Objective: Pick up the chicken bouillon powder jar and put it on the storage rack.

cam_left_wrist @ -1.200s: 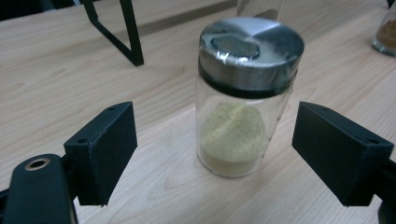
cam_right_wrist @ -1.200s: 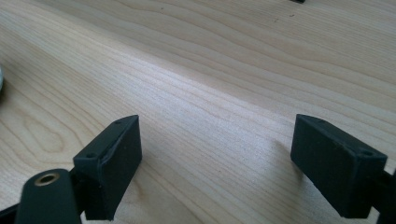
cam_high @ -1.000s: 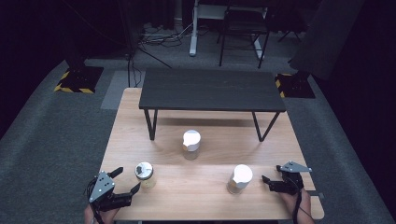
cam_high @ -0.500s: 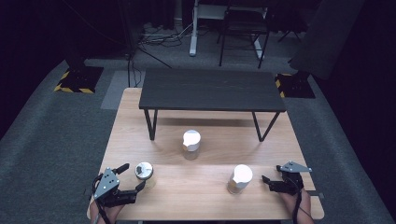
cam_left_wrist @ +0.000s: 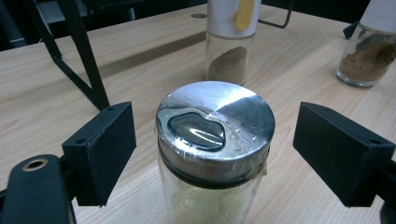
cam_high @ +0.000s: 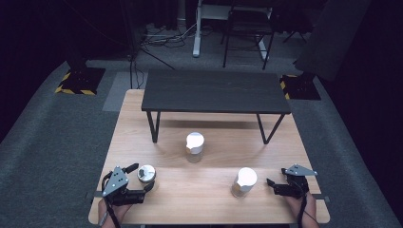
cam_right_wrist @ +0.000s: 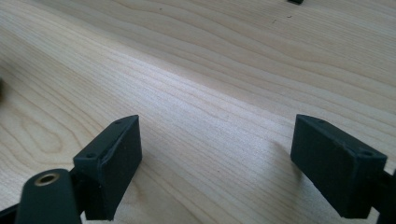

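A glass jar with a silver lid [cam_high: 146, 173] [cam_left_wrist: 215, 126] holds pale powder and stands near the wooden table's front left. My left gripper [cam_high: 142, 176] [cam_left_wrist: 219, 149] is open, one pad on each side of the jar's lid, with a gap on both sides. My right gripper [cam_high: 272, 186] [cam_right_wrist: 215, 158] stands open at the front right, low over bare wood, nothing between its pads. A white-lidded jar [cam_high: 244, 180] with brown powder stands just left of it.
A second white-lidded jar [cam_high: 195, 145] [cam_left_wrist: 232, 46] stands mid-table. A small black table [cam_high: 214, 92] on thin legs spans the back of the wooden table [cam_high: 209, 199]. The front edge is close behind both hands.
My left gripper has moved forward and to the right, so the silver-lidded jar now stands between its jaws. The right gripper and the jars have stayed put.
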Demonstrator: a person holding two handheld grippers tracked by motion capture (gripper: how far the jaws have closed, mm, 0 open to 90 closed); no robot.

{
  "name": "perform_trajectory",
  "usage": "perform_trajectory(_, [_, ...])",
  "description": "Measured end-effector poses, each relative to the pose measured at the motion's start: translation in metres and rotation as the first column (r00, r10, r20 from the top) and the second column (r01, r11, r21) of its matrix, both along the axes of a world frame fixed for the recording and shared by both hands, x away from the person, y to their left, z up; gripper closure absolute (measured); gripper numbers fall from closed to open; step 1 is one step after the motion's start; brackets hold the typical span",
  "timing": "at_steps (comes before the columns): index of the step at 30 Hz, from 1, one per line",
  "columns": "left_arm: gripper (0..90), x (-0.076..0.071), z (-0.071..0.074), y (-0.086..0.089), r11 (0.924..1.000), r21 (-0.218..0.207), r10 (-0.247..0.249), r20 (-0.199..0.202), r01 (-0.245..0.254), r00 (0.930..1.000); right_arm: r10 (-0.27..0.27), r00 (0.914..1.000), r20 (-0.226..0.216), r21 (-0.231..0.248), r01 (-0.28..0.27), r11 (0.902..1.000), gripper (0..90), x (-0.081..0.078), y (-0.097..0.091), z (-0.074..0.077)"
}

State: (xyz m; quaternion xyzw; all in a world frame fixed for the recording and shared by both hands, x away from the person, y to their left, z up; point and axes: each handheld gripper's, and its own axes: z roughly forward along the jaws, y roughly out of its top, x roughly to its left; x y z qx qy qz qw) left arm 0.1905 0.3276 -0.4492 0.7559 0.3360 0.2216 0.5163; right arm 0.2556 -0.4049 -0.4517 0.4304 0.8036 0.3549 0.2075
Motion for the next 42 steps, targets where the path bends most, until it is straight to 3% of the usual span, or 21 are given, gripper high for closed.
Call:
perform_trajectory(10, [13.6,0.011,-0.002,-0.004,0.9997,0.011,-0.022,-0.025,0.023,0.9994,-0.002,1.0000,0.006,-0.005,0.002,1.0000,16.0,-0.001,0.001,0.000])
perform_trajectory(14, [13.8,0.018,-0.005,-0.001,0.9994,-0.005,-0.033,-0.051,0.033,0.9982,-0.004,1.0000,0.009,-0.008,0.004,1.0000,16.0,-0.002,0.002,0.000])
perform_trajectory(24, [18.2,0.027,-0.011,-0.002,0.9984,0.010,-0.054,-0.092,0.055,0.9943,-0.003,0.9999,0.014,-0.013,0.003,0.9999,16.0,-0.003,0.002,0.000])
perform_trajectory(33, [26.3,0.026,-0.013,-0.005,0.9980,0.038,-0.048,-0.084,0.051,0.9953,-0.003,0.9999,0.015,-0.014,0.003,0.9999,16.0,-0.003,0.002,0.000])
perform_trajectory(35, [30.5,0.026,-0.016,-0.003,0.9981,0.026,-0.053,-0.081,0.055,0.9953,-0.003,0.9999,0.015,-0.014,0.003,0.9999,16.1,-0.003,0.002,0.000])
perform_trajectory(42, [31.0,0.025,-0.013,-0.006,0.9981,0.041,-0.042,-0.077,0.045,0.9962,-0.003,0.9999,0.014,-0.013,0.003,0.9999,16.0,-0.003,0.002,0.000])
